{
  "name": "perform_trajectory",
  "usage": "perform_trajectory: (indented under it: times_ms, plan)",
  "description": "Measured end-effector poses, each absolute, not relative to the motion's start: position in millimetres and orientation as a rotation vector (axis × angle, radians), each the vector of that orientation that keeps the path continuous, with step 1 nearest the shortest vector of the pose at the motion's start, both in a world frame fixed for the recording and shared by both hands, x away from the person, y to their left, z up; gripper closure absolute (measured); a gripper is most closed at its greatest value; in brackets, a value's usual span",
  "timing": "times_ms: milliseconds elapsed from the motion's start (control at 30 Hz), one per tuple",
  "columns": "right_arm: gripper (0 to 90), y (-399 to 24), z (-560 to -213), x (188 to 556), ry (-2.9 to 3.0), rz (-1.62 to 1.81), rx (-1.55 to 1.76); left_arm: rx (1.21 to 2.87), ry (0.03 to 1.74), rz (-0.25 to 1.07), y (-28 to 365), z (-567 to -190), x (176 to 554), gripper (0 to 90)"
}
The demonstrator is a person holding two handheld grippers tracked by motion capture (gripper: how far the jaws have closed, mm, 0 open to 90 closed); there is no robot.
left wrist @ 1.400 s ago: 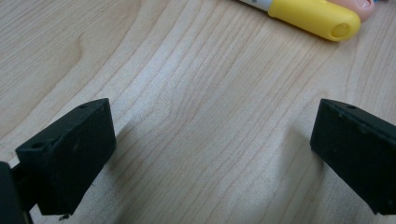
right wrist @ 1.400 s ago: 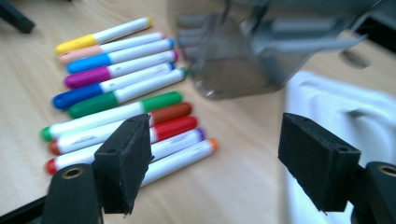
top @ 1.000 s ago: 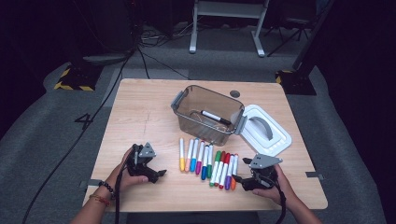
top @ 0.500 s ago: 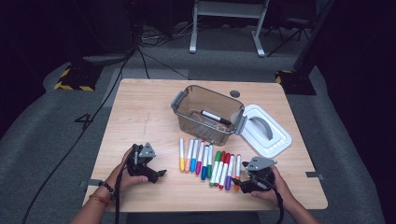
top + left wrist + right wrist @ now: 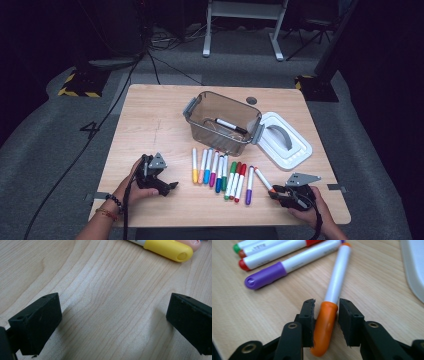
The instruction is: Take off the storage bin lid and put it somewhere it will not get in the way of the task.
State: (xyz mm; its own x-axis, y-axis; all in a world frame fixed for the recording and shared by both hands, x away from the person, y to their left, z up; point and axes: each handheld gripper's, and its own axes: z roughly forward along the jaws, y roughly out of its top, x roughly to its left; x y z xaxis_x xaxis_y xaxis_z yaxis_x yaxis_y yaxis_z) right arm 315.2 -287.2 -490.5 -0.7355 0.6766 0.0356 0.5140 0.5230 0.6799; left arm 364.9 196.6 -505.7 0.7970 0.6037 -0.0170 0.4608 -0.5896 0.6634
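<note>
My right gripper has just been closing, and its pads now sit against the orange cap of a white-barrelled orange marker lying on the table. In the high view that orange marker lies slanted, apart from the row of coloured markers, with the right gripper at its near end. The left gripper rests on the table left of the row. Its jaws stand wide open over bare wood, with a yellow marker cap beyond them.
A clear plastic bin behind the marker row holds a black-capped marker. Its white lid lies to the bin's right. A purple-capped marker lies just left of the orange one. The table's front edge is close to both hands.
The right gripper moved in toward the marker row and its jaws closed around the orange cap; the orange marker now lies slanted away from the row. The left gripper has not moved.
</note>
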Motion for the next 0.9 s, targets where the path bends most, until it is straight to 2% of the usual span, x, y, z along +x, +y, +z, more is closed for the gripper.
perform_trajectory:
  times_ms: [167,533,900]
  plan:
    - [72.7,-285.6,-491.3,322.2,2.481,0.982,1.02,2.305,0.783,0.274,196.7,-505.7,364.9,0.5]
    - [74.1,-284.2,-492.8,356.5,2.475,0.997,0.967,2.305,0.783,0.274,196.6,-505.7,364.9,0.5]
    - [74.5,-291.6,-483.4,363.2,2.462,1.021,0.907,2.305,0.783,0.274,196.7,-505.7,365.0,0.5]
